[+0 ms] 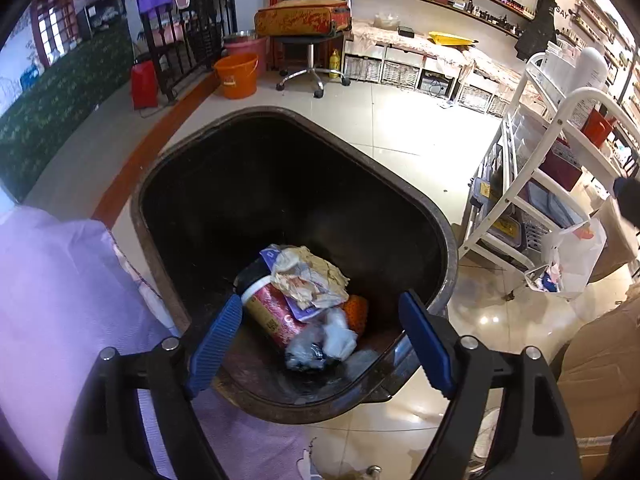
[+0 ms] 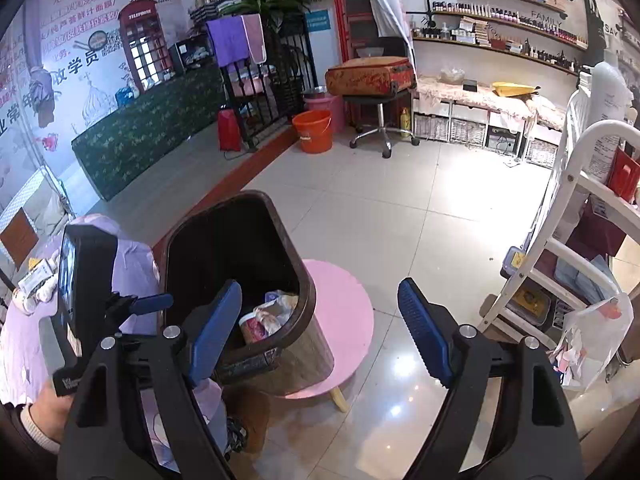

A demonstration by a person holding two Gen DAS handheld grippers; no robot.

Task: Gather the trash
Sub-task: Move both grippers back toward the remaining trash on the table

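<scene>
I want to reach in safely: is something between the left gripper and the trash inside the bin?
Nothing visible. The left gripper hangs open above the bin's open mouth, and the trash pile lies uncovered at the bottom; only the near rim sits below the fingers.

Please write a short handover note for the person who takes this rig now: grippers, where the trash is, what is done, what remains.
Left gripper: open, empty, over the bin.
Right gripper: open, empty, beside the bin, above the floor.
The bin stands on a pink stool.
Done: a cup, crumpled paper and plastic wrap lie in the bin.
Left: a white plastic bag with scraps hangs on the white rack; possibly next.
</scene>
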